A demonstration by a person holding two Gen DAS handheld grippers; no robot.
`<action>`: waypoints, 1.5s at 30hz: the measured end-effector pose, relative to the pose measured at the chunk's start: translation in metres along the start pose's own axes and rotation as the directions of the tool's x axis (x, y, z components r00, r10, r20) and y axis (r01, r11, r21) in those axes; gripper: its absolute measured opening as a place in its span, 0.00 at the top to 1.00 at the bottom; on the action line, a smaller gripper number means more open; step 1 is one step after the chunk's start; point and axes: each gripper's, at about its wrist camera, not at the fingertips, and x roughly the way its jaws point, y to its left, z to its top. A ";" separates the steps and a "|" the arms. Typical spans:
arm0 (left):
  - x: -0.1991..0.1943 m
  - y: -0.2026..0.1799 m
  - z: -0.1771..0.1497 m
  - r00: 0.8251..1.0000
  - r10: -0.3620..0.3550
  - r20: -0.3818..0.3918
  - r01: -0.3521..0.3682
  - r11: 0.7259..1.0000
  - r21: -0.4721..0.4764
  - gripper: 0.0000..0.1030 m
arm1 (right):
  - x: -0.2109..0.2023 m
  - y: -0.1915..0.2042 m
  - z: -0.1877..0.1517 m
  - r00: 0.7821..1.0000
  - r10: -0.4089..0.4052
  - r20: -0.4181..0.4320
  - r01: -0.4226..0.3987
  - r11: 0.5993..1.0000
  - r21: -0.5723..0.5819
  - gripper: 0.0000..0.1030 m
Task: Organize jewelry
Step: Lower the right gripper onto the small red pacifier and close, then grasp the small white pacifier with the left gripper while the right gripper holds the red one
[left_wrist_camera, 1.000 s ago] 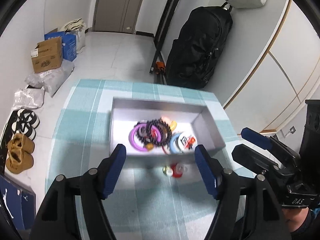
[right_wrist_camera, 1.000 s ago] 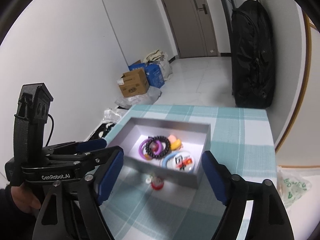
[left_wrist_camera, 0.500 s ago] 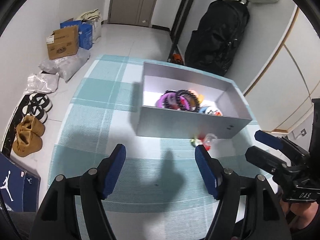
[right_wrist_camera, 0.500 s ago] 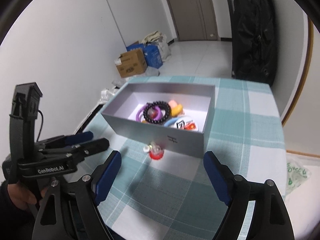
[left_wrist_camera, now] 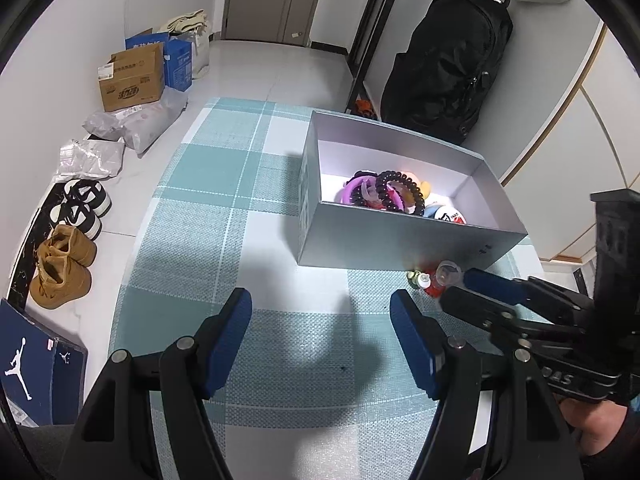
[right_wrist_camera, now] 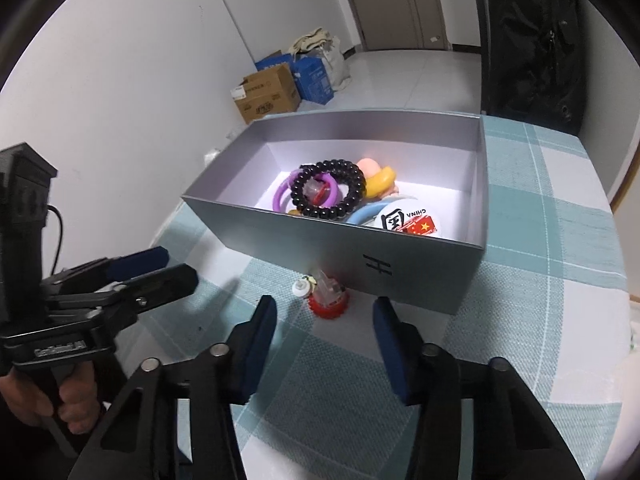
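Hovering over the woven teal-and-white checked tablecloth [left_wrist_camera: 192,248], the left gripper [left_wrist_camera: 322,338] is holding its blue-padded fingers [left_wrist_camera: 228,336] spread apart with nothing between them, in the left wrist view. A matte silver cardboard box [left_wrist_camera: 384,248] is sitting toward the table's far right corner, and a black beaded bracelet [left_wrist_camera: 400,192] is lying inside it over a smooth purple ring [left_wrist_camera: 352,194]. Just outside the box's near wall, a small red ribbed piece [left_wrist_camera: 434,286] with a clear top is resting on the cloth, and the right gripper [left_wrist_camera: 460,286] is reaching in beside it from the right edge. In the right wrist view, the right gripper [right_wrist_camera: 326,334] is standing released and empty, its fingers straddling the space just before the red ribbed piece [right_wrist_camera: 329,303] and a small white bead [right_wrist_camera: 302,287]. The box [right_wrist_camera: 360,258] is rising right behind them, blocking the way forward, with a round printed badge [right_wrist_camera: 408,222] lying by the bracelet [right_wrist_camera: 330,196]. The left gripper [right_wrist_camera: 160,266] is pointing in from the left edge.
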 end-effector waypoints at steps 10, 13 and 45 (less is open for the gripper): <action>0.003 0.003 0.002 1.000 -0.019 -0.022 0.019 1.000 0.000 0.35 | 0.005 -0.006 0.003 1.000 0.028 -0.009 -0.028 0.999 0.044 0.81; 0.004 0.004 0.002 0.999 -0.022 -0.030 0.022 1.000 -0.005 0.35 | 0.004 -0.008 0.003 0.999 0.039 -0.007 -0.038 0.998 0.056 0.84; 0.029 -0.053 -0.006 0.996 -0.037 -0.084 0.049 0.989 0.142 0.35 | -0.053 -0.039 -0.014 0.996 0.062 0.057 -0.071 0.983 0.168 0.86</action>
